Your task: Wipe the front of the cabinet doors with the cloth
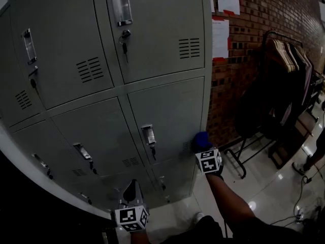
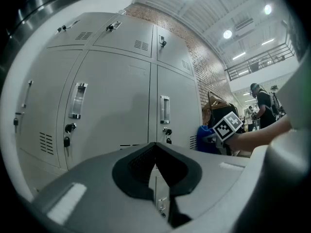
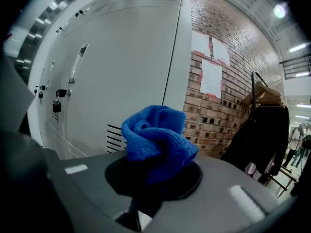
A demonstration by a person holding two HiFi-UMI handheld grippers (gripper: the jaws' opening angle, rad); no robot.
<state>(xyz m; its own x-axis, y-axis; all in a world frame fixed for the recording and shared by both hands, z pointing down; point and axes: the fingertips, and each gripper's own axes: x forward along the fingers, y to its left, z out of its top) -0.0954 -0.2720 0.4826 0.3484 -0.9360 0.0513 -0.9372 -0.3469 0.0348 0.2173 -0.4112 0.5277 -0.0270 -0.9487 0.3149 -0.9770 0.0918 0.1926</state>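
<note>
Cloth [image 3: 158,135] blue, bunched, clamped in right hand-held gripper [image 3: 154,173]

The cabinet doors [image 1: 167,111] offer flat, open faces, broken only by handles [image 1: 148,134] and dangling keys [image 1: 153,151]. To the right, the brick wall [image 1: 238,85] hems the last column; a clothes rack [image 1: 284,70] crowds the floor [image 1: 264,182] beyond.

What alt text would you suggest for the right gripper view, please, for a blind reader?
The right gripper holds a bunched blue cloth in its jaws, near a grey cabinet door with vent slots. To the right are a brick wall with papers on it and a rack of dark clothes.
</note>
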